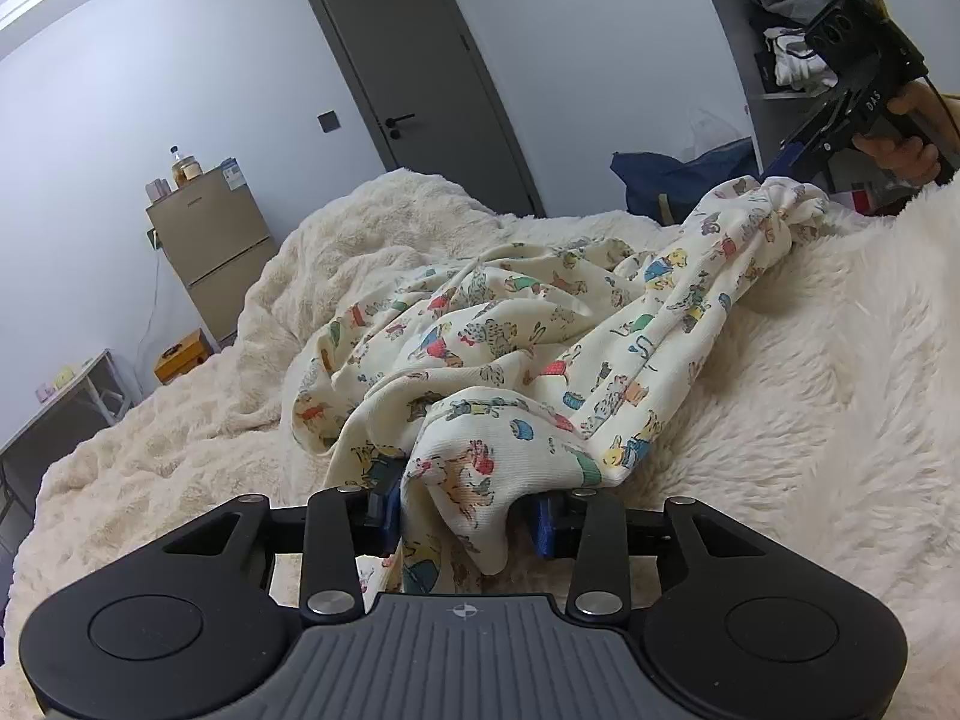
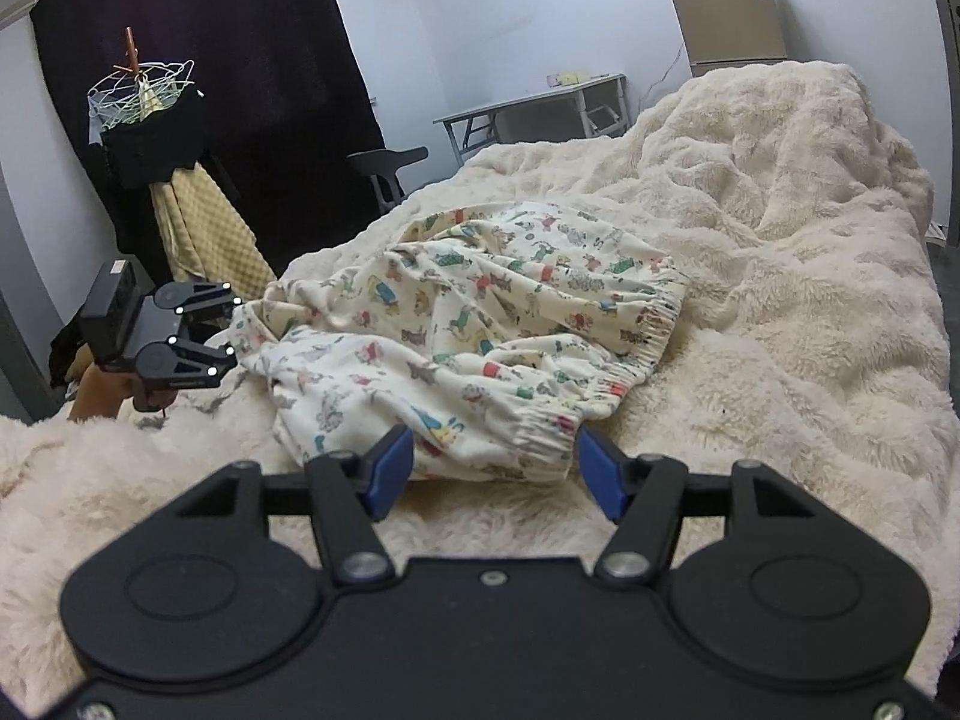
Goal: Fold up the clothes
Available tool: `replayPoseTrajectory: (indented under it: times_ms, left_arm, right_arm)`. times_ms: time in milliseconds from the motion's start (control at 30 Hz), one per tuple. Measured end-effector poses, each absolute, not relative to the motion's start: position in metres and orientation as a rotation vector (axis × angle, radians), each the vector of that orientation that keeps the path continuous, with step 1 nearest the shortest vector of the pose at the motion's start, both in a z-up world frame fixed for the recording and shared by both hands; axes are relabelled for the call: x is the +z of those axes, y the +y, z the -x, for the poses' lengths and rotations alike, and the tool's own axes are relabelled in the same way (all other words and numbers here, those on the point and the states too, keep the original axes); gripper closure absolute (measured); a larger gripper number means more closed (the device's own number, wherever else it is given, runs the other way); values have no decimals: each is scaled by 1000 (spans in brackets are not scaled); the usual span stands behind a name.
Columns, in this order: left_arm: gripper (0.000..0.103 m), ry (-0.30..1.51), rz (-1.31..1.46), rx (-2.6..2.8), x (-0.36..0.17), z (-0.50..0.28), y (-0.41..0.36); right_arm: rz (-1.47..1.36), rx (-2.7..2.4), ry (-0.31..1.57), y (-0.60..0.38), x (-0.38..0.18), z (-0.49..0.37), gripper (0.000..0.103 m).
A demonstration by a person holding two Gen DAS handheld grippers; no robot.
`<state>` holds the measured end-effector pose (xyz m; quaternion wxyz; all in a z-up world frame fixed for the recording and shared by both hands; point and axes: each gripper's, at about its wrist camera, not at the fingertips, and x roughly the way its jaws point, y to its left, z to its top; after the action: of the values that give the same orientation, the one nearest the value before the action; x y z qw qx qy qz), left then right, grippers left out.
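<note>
So I've got these cream ribbed-knit pyjama pants with the little colourful cartoon animal print [image 2: 468, 324] lying in a rumpled heap on the fluffy cream plush blanket [image 2: 780, 276] that covers the bed.

My left gripper [image 1: 468, 510] has its blue-padded fingers [image 1: 549, 525] spread apart, and a fold of one end of the pants is draped down between them. I honestly can't tell if the pads are pressing on the cloth, it looks more like it's just hanging in the gap.

My right gripper [image 2: 495, 468] is wide open too, blue pads [image 2: 393, 468] either side of the gathered elastic hem at the near edge of the pants, just short of it and not pinching anything. From the left wrist view, that right gripper [image 1: 780, 165] sits at the far bunched end of the fabric, with my hand [image 1: 900, 150] wrapped round its handle.

Behind the bed there's a grey door [image 1: 420, 72] and a small tan fridge [image 1: 210, 252] by the wall.
</note>
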<state>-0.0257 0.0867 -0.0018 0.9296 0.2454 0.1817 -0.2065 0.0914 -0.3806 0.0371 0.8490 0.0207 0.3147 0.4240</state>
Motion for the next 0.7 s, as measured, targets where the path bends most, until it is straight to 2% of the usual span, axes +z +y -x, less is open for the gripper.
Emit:
replayPoseTrajectory:
  times_ms: [100, 233, 500, 533, 567, 600, 633, 667, 700]
  left_arm:
    - [63, 374, -512, -423, -5, 25, 83]
    - [54, 370, -539, -425, -9, 26, 78]
    - [55, 298, -582, -453, -2, 37, 63]
    - [66, 288, -582, -452, -2, 36, 59]
    - [87, 277, -587, -450, -2, 36, 55]
    - [91, 253, -635, -432, -4, 36, 46]
    - [91, 224, -680, -409, -6, 38, 41]
    - [92, 208, -692, -402, -4, 40, 41]
    - [93, 186, -679, -399, 3, 43, 47]
  right_arm:
    - [-59, 873, 657, -390, 39, -92, 43]
    - [-146, 853, 663, -404, 37, -99, 43]
    - [-301, 870, 704, -408, 18, -115, 44]
    - [-330, 879, 712, -406, 13, -118, 50]
    - [-358, 888, 721, -405, 8, -121, 70]
    - [-388, 900, 729, -404, 4, -123, 80]
    - [-417, 921, 734, -403, 2, -124, 85]
    - [-419, 938, 715, -405, 5, -121, 99]
    - [-413, 946, 701, -407, 9, -118, 99]
